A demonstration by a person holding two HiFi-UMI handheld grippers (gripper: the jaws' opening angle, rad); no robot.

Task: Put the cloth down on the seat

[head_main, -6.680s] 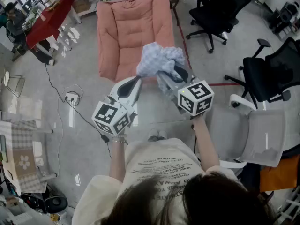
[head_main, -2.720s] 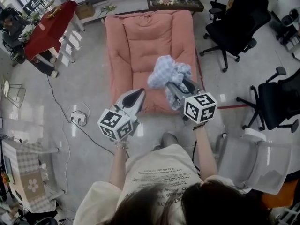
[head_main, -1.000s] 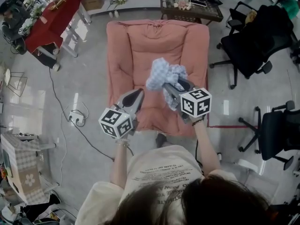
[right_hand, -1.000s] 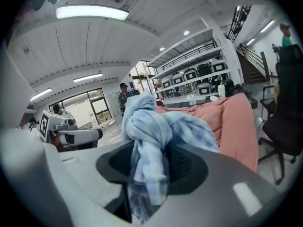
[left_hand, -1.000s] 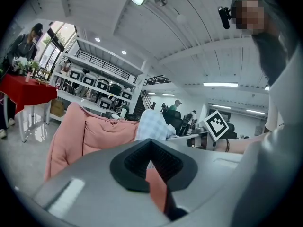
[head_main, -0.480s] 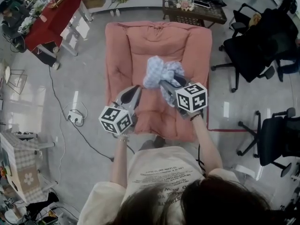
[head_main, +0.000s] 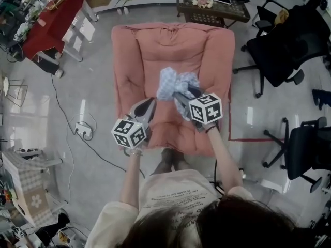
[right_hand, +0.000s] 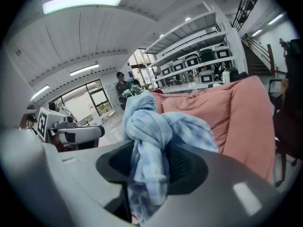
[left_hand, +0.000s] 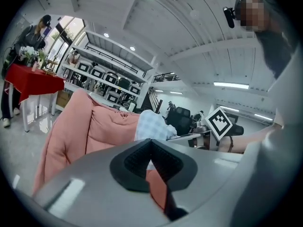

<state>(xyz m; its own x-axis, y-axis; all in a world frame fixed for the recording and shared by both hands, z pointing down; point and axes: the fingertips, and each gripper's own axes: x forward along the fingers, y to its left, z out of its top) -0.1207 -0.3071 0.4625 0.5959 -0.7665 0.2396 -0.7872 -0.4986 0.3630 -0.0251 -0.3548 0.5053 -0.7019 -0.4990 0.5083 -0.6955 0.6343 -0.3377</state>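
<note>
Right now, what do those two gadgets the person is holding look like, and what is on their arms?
Each is a smooth silver-grey shell tapering to a two-jaw claw, the left claw and right claw alike, lined with black ribbed pads. Each carries a white cube printed with black square markers at the back. The person wears a cream short-sleeved T-shirt with dark lettering.

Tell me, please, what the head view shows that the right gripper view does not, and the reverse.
Only the head view: the power strip on the floor, the person's feet and the right gripper's marker cube. Only the right gripper view: the ceiling light, the shelves, and the cloth pinched between the right gripper pads. Both: the cloth, the pink seat and the left gripper.
</note>
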